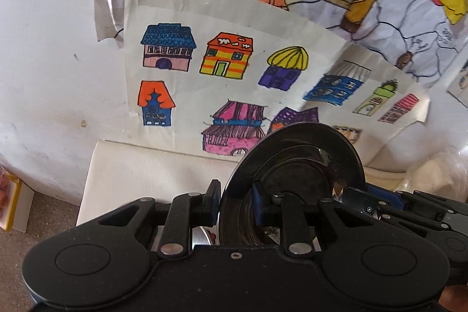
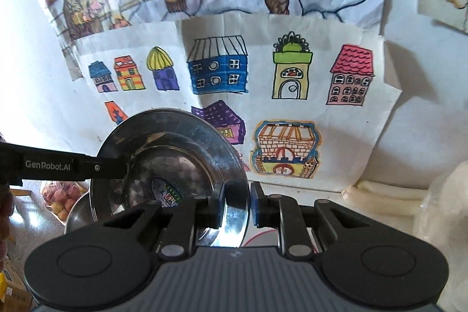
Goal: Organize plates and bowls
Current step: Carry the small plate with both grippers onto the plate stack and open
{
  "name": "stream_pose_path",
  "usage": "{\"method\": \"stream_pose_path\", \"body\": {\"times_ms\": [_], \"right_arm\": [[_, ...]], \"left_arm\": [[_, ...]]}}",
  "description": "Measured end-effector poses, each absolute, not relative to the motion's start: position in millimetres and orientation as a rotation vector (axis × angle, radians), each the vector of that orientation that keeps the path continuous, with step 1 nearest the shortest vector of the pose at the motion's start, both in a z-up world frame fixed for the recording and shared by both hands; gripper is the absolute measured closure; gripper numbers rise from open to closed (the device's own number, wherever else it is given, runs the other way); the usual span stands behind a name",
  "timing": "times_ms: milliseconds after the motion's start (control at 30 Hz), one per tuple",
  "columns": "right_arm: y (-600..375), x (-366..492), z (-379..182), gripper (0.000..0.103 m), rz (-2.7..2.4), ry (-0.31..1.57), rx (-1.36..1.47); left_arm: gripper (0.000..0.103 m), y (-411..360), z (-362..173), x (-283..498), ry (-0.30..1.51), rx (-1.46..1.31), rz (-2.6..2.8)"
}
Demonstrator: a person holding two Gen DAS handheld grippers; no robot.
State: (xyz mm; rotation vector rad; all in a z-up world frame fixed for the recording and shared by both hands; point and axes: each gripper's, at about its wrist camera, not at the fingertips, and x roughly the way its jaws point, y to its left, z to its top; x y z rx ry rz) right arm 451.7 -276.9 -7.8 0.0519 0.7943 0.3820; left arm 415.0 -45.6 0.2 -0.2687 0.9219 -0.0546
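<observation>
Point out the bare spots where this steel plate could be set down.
Bare white surface lies left of the steel plate, below the taped house drawing. Another strip runs beneath that drawing, right of the right hand-held gripper. Far right is crowded with white rolls and plastic wrap.

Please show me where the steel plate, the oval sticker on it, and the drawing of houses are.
steel plate (image 2: 187,136): right wrist view, upper rim.
oval sticker (image 2: 166,192): right wrist view, its middle.
drawing of houses (image 2: 292,107): right wrist view, bare paper.
</observation>
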Motion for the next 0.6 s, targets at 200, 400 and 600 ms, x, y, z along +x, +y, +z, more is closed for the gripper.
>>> {"method": "stream_pose_path", "body": {"times_ms": [200,400,600], "right_arm": [[-280.6,431.1,-8.6,0.083,0.377,0.808,0.049],[-279.6,397.7,-9.4,0.083,0.367,0.853,0.05],[-279.5,371.8,-20.7,0.083,0.357,0.916,0.051]], "left_arm": [[0.079,-42.7,-2.1,392.1,0.951,-0.272,-0.069],[0.079,-38.3,-16.0,371.2,1.011,-0.286,-0.087],[0.079,-39.2,-31.4,350.3,1.077,-0.293,-0.097]]}}
